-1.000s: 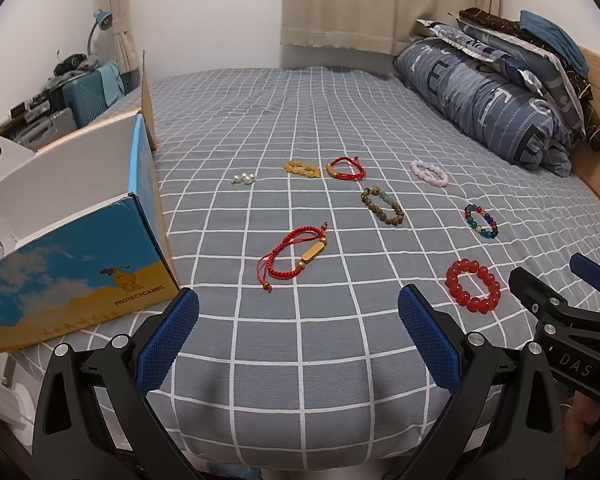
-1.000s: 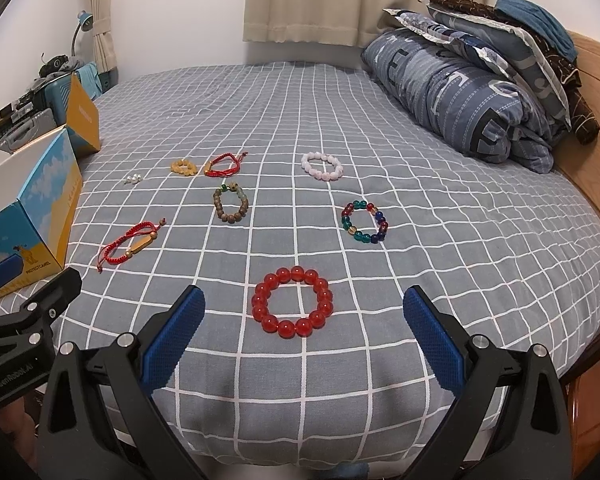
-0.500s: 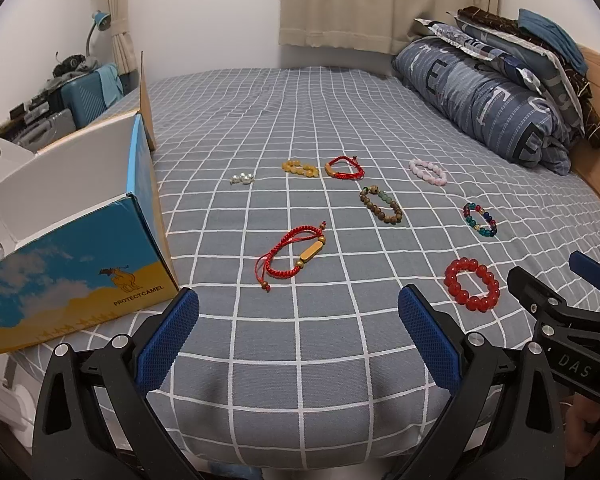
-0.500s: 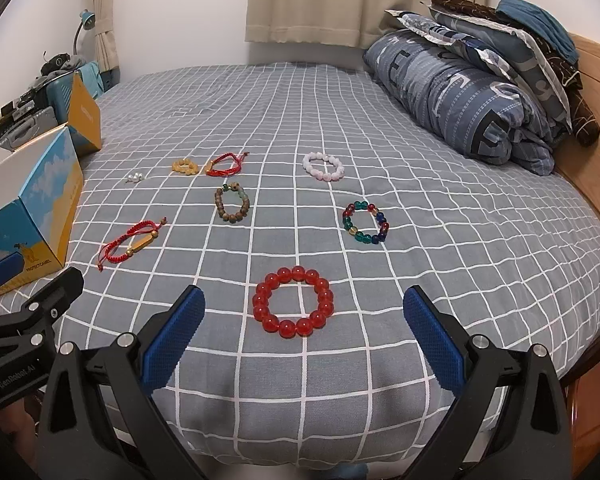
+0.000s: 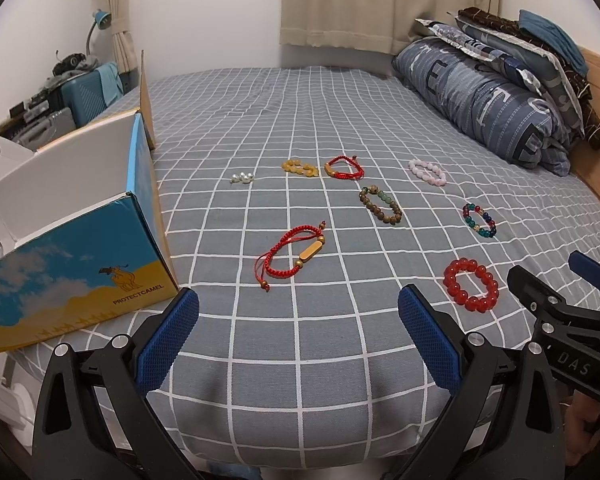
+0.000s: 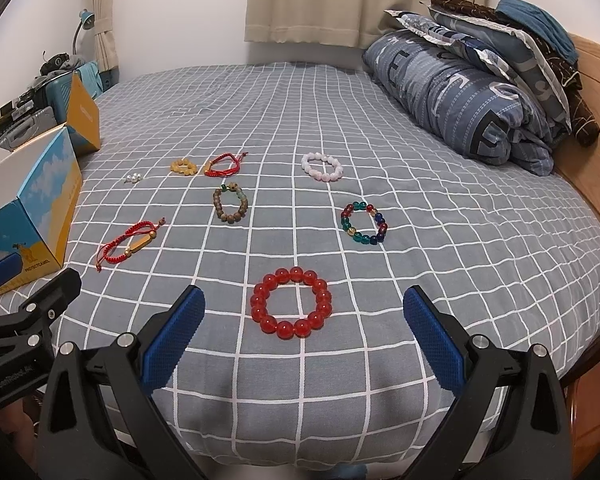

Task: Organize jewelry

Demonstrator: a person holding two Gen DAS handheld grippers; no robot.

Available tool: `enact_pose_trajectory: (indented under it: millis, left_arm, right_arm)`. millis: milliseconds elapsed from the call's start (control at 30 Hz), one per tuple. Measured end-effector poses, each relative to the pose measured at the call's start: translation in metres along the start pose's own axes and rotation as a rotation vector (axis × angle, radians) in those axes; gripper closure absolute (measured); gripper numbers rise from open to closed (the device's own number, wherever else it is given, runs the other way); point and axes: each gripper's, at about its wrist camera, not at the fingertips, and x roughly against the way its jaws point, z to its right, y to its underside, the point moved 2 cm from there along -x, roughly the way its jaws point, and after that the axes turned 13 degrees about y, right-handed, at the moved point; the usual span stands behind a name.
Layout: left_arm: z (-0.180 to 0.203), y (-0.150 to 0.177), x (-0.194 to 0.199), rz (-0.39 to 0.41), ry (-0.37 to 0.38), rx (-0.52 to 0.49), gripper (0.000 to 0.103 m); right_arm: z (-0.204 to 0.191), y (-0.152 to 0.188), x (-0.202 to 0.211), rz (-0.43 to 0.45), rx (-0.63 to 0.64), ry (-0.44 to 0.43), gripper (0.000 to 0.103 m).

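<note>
Several bracelets lie spread on a grey checked bed (image 5: 300, 360). Nearest my left gripper (image 5: 298, 320) is a red cord bracelet with a wooden bar (image 5: 294, 254). The left jaws stand open and empty, short of that bracelet. A red bead bracelet (image 6: 292, 303) lies just ahead of my right gripper (image 6: 303, 320), which is open and empty too. Farther back are a brown wooden bead bracelet (image 6: 231, 205), a multicoloured glass one (image 6: 364, 223), a pink one (image 6: 322, 167), a second red cord one (image 6: 223, 165), an amber one (image 6: 183, 167) and small white pearls (image 6: 133, 178).
An open blue and yellow cardboard box (image 5: 72, 264) stands on the bed's left edge. Rolled quilts and pillows (image 5: 496, 96) pile up against the wooden headboard (image 6: 592, 128) at the right. Suitcases and clutter (image 5: 60, 92) sit beyond the bed at the left.
Both views have drifted very slightly; the bracelets lie where they were and both grippers stay open.
</note>
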Motion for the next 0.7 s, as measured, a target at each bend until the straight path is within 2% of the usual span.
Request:
enact_pose_trajectory:
  millis: [200,333,567,700]
  left_arm:
    - [-0.002,-0.022,-0.002,-0.008,-0.011,0.007,0.006]
    - [-0.006,-0.044,-0.021,-0.046,0.007,0.034,0.006]
    - [-0.02,-0.075,-0.08,-0.129,0.006,0.034,0.006]
    - [-0.034,-0.072,-0.115,-0.186,0.013,0.054,0.006]
  right_arm:
    - [0.007,-0.022,0.005,0.027,-0.003,0.006,0.008]
    - [0.012,-0.047,-0.005,0.023,0.014,0.027,0.008]
    - [0.021,-0.081,-0.071,-0.073,0.033,0.048,0.008]
    - [0.028,-0.077,-0.115,-0.119,0.014,0.055,0.008]
